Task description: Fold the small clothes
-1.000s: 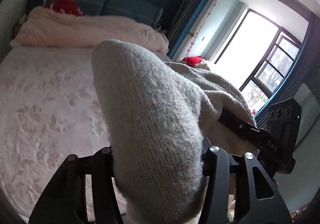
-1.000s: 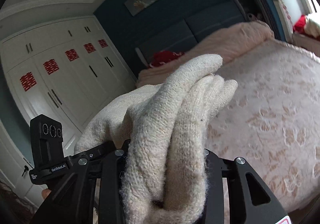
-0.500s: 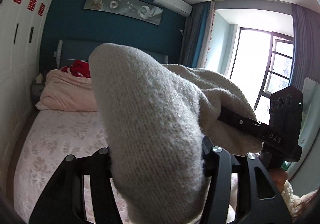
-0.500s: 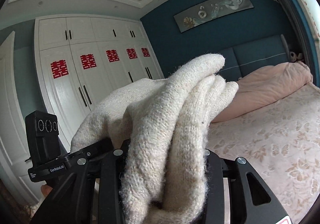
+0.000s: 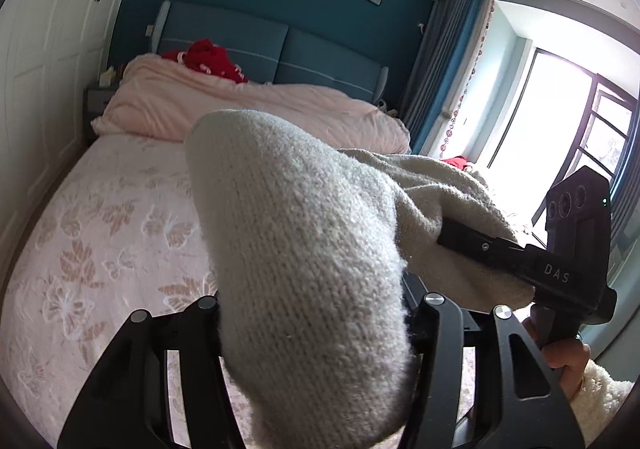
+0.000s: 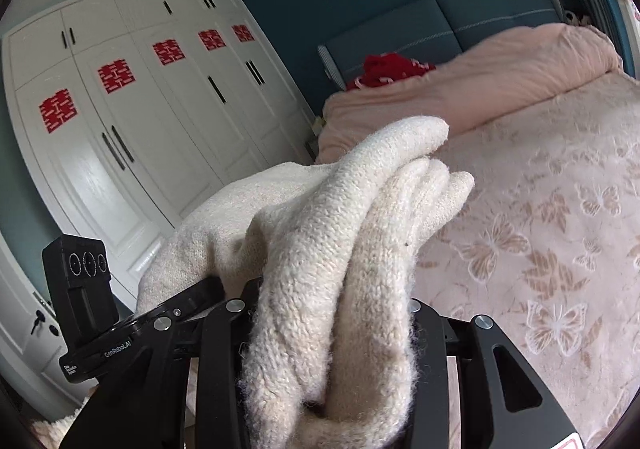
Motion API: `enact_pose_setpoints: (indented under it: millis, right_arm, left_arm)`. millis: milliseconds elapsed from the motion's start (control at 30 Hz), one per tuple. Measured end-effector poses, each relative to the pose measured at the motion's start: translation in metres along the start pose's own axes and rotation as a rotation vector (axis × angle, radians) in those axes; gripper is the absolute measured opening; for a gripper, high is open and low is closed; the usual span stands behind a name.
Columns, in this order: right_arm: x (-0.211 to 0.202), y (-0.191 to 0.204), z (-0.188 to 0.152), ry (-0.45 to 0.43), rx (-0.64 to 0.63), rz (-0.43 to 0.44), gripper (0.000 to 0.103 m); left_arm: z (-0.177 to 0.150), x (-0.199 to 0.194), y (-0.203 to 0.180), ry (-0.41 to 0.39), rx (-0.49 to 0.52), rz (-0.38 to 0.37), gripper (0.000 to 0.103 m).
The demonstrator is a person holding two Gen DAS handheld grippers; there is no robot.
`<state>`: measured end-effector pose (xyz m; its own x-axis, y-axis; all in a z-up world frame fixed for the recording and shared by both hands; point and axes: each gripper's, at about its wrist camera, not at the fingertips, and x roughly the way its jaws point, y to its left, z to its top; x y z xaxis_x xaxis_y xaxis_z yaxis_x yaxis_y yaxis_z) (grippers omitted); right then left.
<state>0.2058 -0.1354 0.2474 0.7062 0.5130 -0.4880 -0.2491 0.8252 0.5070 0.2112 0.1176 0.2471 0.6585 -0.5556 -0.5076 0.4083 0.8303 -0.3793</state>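
Note:
A cream knitted garment (image 5: 304, 257) is held up in the air over the bed between both grippers. My left gripper (image 5: 316, 333) is shut on one bunched corner of it, and the knit bulges up and hides the fingertips. My right gripper (image 6: 332, 345) is shut on another bunched, folded corner of the garment (image 6: 360, 233). The cloth stretches sideways from each gripper toward the other. The right gripper also shows in the left wrist view (image 5: 560, 261), and the left gripper in the right wrist view (image 6: 100, 313).
A bed (image 5: 100, 233) with a pink butterfly-patterned cover lies below and ahead. A pink duvet (image 5: 240, 109) and a red item (image 5: 208, 57) lie by the blue headboard. White wardrobes (image 6: 132, 129) stand on the left, and a bright window (image 5: 560, 121) is on the right.
Both views swung up toward the wall and ceiling, then tilted back down toward the bed. Both grippers kept their hold on the garment throughout.

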Motion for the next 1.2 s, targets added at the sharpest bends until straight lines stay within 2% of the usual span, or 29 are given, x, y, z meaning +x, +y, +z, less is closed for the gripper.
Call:
enact_pose_setpoints:
  millis: [100, 167, 233, 300, 333, 367, 433, 533, 567, 600, 633, 700, 733, 800, 833, 867, 900, 967, 1067, 1200]
  right_arm:
    - [0.030, -0.028, -0.030, 0.051, 0.017, -0.018, 0.037]
    - [0.054, -0.055, -0.057, 0.091, 0.053, -0.013, 0.041]
    - [0.087, -0.090, -0.090, 0.171, 0.098, -0.041, 0.045]
    - [0.114, -0.124, -0.124, 0.304, 0.157, -0.133, 0.045]
    - [0.116, -0.135, -0.136, 0.343, 0.183, -0.163, 0.044]
    - [0.106, -0.140, -0.144, 0.336, 0.203, -0.140, 0.044]
    - [0.076, -0.132, -0.146, 0.277, 0.168, -0.135, 0.045]
    - [0.039, -0.110, -0.137, 0.223, 0.104, -0.166, 0.045]
    - [0.033, -0.099, -0.132, 0.216, 0.072, -0.172, 0.042]
    - [0.031, -0.088, -0.128, 0.217, 0.042, -0.151, 0.031]
    - [0.033, -0.075, -0.125, 0.229, 0.004, -0.143, 0.019]
    - [0.047, -0.058, -0.124, 0.280, -0.070, -0.135, 0.009]
    - [0.055, -0.056, -0.129, 0.307, -0.100, -0.150, 0.008]
    - [0.081, -0.066, -0.149, 0.414, -0.139, -0.231, 0.006]
    - [0.094, -0.076, -0.163, 0.477, -0.138, -0.262, 0.000]
    - [0.101, -0.084, -0.174, 0.508, -0.123, -0.252, 0.000]
    - [0.102, -0.090, -0.179, 0.496, -0.095, -0.225, 0.000]
    - [0.100, -0.091, -0.176, 0.492, -0.050, -0.220, 0.000]
    - [0.092, -0.075, -0.163, 0.493, -0.065, -0.238, 0.000]
    - [0.071, -0.050, -0.147, 0.448, -0.111, -0.212, 0.003]
  left_arm:
    - [-0.034, 0.025, 0.022, 0.051, -0.015, 0.016, 0.054]
    - [-0.064, 0.051, 0.042, 0.102, -0.053, 0.044, 0.059]
    - [-0.101, 0.082, 0.066, 0.162, -0.106, 0.092, 0.064]
    - [-0.137, 0.108, 0.089, 0.264, -0.163, 0.159, 0.064]
    - [-0.158, 0.116, 0.099, 0.337, -0.203, 0.198, 0.064]
    - [-0.167, 0.109, 0.100, 0.329, -0.222, 0.180, 0.065]
    - [-0.170, 0.077, 0.090, 0.243, -0.197, 0.185, 0.068]
    - [-0.162, 0.042, 0.072, 0.207, -0.160, 0.221, 0.070]
    - [-0.158, 0.034, 0.066, 0.188, -0.158, 0.226, 0.070]
    - [-0.154, 0.028, 0.061, 0.168, -0.156, 0.231, 0.070]
    - [-0.147, 0.026, 0.052, 0.163, -0.144, 0.232, 0.070]
    - [-0.142, 0.036, 0.041, 0.191, -0.132, 0.220, 0.070]
    - [-0.142, 0.041, 0.038, 0.204, -0.121, 0.229, 0.070]
    - [-0.155, 0.066, 0.043, 0.285, -0.086, 0.294, 0.068]
    - [-0.167, 0.079, 0.048, 0.331, -0.078, 0.341, 0.066]
    - [-0.175, 0.086, 0.051, 0.362, -0.070, 0.372, 0.063]
    - [-0.183, 0.090, 0.056, 0.377, -0.060, 0.401, 0.064]
    - [-0.189, 0.089, 0.061, 0.362, -0.044, 0.404, 0.065]
    - [-0.182, 0.083, 0.060, 0.375, -0.057, 0.400, 0.064]
    - [-0.160, 0.039, 0.054, 0.279, -0.128, 0.332, 0.062]
